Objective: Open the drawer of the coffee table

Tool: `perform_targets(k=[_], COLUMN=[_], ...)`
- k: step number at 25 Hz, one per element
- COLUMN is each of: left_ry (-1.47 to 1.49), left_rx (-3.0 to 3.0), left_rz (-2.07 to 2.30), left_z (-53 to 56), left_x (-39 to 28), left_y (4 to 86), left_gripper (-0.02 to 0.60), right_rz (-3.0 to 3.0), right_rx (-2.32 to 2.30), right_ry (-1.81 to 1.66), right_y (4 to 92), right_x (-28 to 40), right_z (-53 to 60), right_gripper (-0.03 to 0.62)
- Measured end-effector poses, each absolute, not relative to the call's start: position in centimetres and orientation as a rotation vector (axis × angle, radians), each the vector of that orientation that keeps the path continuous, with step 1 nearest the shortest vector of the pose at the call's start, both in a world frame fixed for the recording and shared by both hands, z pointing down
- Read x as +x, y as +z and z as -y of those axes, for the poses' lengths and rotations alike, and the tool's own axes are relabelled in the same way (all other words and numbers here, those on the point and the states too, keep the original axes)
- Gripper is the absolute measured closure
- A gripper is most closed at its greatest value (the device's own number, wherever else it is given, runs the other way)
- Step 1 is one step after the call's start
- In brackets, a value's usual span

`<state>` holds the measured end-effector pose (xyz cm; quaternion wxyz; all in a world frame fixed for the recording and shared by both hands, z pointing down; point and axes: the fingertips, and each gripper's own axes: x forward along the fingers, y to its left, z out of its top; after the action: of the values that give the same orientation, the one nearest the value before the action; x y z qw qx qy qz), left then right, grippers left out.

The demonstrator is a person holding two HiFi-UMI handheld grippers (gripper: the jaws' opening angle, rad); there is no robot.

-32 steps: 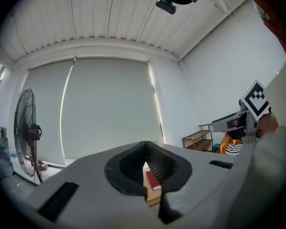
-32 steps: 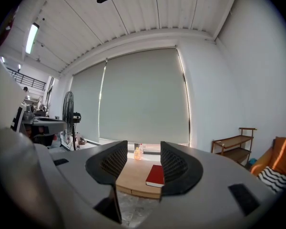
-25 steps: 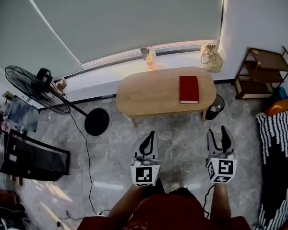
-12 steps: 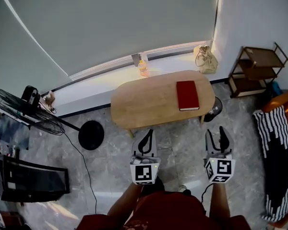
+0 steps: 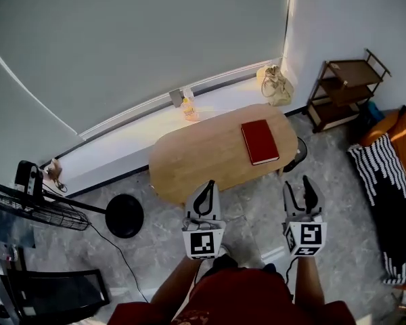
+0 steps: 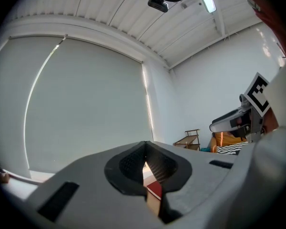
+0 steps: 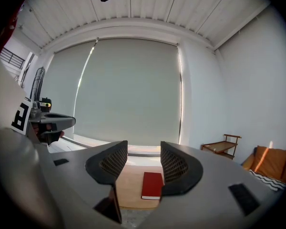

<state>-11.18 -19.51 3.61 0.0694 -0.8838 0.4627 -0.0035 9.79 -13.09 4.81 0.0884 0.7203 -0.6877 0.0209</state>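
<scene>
Closer now, the coffee table (image 5: 203, 156) sits at twelve o'clock.
My left claw (image 5: 206, 189) is pinched closed, my right claw (image 5: 300, 189) gapes empty; a red book (image 5: 260, 141) lies at one o'clock.

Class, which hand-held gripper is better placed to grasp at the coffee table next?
Probably the right hand-held gripper: its jaws stand apart, framing the coffee table; the left hand-held gripper is shut.

The book (image 5: 260, 141) is red, the coffee table (image 5: 196, 158) pale wood, the blanket (image 5: 382, 195) black-and-white striped.
</scene>
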Motion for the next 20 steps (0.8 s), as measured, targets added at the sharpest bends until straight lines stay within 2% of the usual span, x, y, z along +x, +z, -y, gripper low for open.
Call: perform_targets(k=[10, 20], left_ry=[0.048, 0.058], left_rx=[-2.693, -2.676], left_rz=[-1.283, -1.355], left_z=[21.4, 18.9], left_x=[-9.0, -3.6], left_y=[3.6, 3.4], left_gripper=[0.574, 0.574], right_rz=[2.002, 2.033], right_rx=[2.211, 2.182], right_ry=[0.055, 0.056], right_y=[5.2, 5.1], right_x=[11.0, 17.5], right_z=[14.4, 12.2], right_gripper=[0.381, 0.381])
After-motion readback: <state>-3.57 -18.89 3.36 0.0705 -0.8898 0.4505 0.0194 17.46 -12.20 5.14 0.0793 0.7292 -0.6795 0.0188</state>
